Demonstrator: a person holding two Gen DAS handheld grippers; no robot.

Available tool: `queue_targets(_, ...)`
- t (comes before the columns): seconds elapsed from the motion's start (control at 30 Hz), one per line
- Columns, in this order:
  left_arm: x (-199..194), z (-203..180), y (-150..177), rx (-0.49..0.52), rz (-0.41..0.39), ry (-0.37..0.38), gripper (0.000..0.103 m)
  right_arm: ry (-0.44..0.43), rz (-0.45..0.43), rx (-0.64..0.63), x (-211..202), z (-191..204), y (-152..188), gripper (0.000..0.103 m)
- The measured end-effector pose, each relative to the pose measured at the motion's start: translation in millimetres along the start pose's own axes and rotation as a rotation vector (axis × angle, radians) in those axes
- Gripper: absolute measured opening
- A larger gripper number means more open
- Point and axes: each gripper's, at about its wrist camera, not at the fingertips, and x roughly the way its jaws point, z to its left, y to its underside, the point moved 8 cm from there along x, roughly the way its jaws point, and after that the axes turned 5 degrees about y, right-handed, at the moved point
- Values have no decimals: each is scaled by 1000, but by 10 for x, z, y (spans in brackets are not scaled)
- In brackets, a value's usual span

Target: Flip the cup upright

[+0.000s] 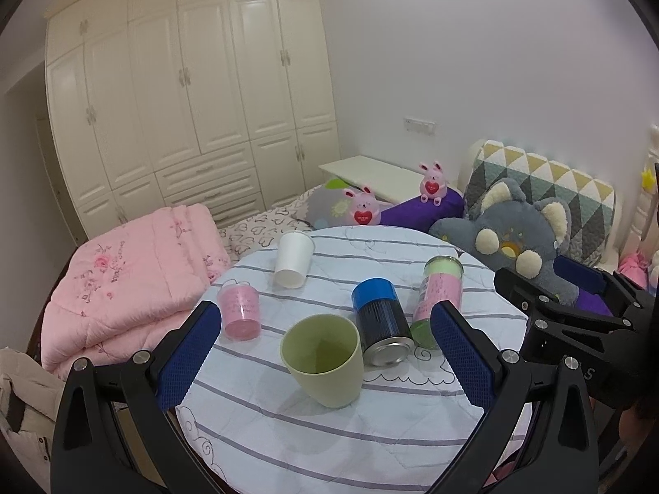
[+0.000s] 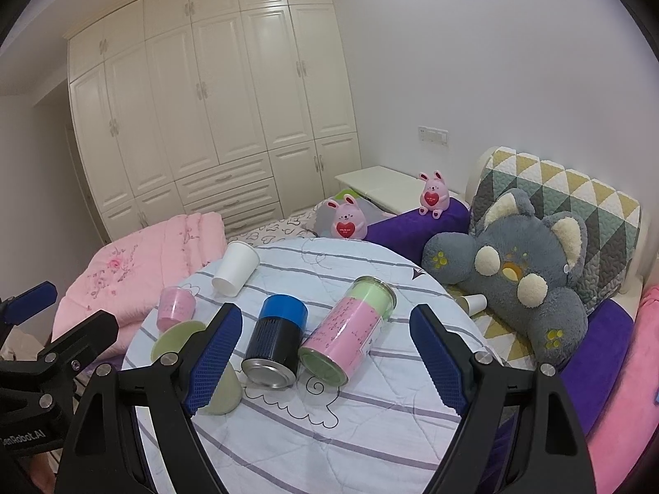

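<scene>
A light green cup stands on the round striped table, mouth up and tilted toward me. It shows partly behind my right gripper's left finger in the right wrist view. A white paper cup stands upside down at the back; a small pink cup stands upside down at the left. A blue-lidded black can and a pink-and-green jar lie on their sides. My left gripper is open around the green cup without touching it. My right gripper is open around the can and jar.
A folded pink quilt lies left of the table. A grey plush, purple cushions and pink bunnies lie behind and right. A small paper cup lies by the plush. A wardrobe fills the back wall.
</scene>
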Motion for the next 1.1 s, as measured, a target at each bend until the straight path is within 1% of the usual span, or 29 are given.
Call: queue_targets(1.1,-3,26,-60,-3,-5,-1,103,-9,-2,-4,11,63,-8,84)
